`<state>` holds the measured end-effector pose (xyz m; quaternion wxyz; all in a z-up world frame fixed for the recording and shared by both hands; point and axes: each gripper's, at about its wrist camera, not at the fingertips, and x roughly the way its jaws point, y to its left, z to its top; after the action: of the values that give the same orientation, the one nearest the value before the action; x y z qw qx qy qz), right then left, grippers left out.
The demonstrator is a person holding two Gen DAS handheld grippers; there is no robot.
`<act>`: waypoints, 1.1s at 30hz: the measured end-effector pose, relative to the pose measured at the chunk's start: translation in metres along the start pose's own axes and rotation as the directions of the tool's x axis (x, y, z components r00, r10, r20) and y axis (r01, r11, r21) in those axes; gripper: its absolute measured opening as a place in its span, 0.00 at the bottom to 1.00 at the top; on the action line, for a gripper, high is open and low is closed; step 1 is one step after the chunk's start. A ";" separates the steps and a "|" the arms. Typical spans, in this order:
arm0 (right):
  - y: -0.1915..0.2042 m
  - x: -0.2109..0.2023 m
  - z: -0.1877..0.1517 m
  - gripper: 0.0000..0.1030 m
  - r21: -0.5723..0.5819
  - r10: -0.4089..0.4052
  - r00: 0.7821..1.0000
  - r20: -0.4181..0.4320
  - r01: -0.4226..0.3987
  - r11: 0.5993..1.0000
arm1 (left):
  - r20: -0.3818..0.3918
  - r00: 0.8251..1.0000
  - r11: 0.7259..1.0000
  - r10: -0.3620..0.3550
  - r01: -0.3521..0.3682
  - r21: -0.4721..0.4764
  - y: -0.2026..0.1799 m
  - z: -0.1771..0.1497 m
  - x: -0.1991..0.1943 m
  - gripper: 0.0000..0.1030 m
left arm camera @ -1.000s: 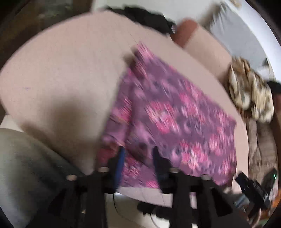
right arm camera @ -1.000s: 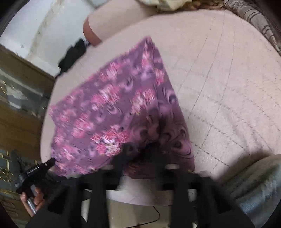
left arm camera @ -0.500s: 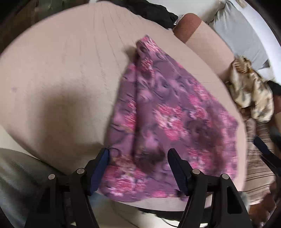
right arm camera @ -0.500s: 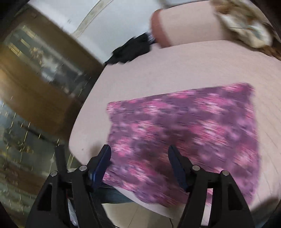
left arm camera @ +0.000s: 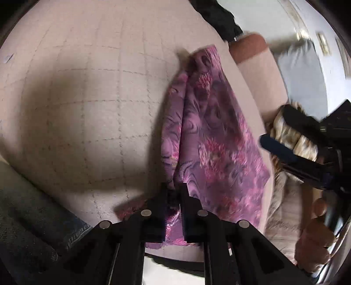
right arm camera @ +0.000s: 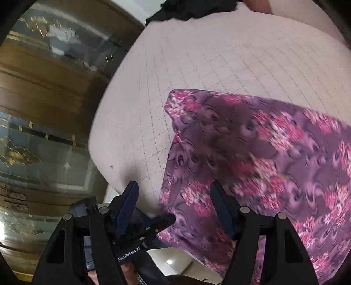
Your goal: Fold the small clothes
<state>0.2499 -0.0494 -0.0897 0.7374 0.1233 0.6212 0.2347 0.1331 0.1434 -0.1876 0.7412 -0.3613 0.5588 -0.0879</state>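
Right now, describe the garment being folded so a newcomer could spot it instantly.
Find the pale pink quilted surface filling both views. On its near edge lies the purple floral garment, pinched at its hem by the left gripper. Its pink flower print separates it from the black clothing at the far edge and the beige patterned cloth off to the side.

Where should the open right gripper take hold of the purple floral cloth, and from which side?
Judging from the right wrist view, take the near left corner of the purple floral cloth, where its edge overhangs the table. Bring the right gripper in from the table's near side, one finger above and one below that free edge.
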 end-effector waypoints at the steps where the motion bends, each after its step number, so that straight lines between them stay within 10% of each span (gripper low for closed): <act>1: 0.008 0.009 0.005 0.65 -0.016 -0.032 0.999 -0.037 0.032 0.999 | 0.005 1.000 1.000 -0.012 0.012 0.000 0.000 0.000 -0.003 0.05; 13: 0.057 0.113 0.015 0.62 -0.244 -0.355 0.913 -0.203 0.304 0.921 | 0.129 0.991 0.989 -0.028 0.008 0.151 -0.031 -0.015 -0.026 0.02; 17: 0.056 0.116 0.002 0.19 -0.343 -0.474 0.875 -0.097 0.418 0.841 | 0.170 0.983 0.985 -0.071 0.042 0.169 -0.035 -0.019 -0.037 0.00; 27: 0.015 0.029 -0.003 0.12 -0.143 -0.163 0.986 -0.025 0.158 0.977 | 0.219 0.967 0.952 -0.132 0.062 0.299 -0.072 -0.046 -0.051 0.00; 33: -0.023 -0.039 -0.033 0.12 -0.072 0.063 0.994 0.089 -0.057 0.996 | 0.169 0.972 0.897 -0.164 0.075 0.436 -0.144 -0.083 -0.051 0.00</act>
<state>0.2180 -0.0923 -0.0737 0.7616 0.1268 0.5742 0.2724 0.0800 0.0304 -0.0670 0.8481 -0.2315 0.4246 -0.2164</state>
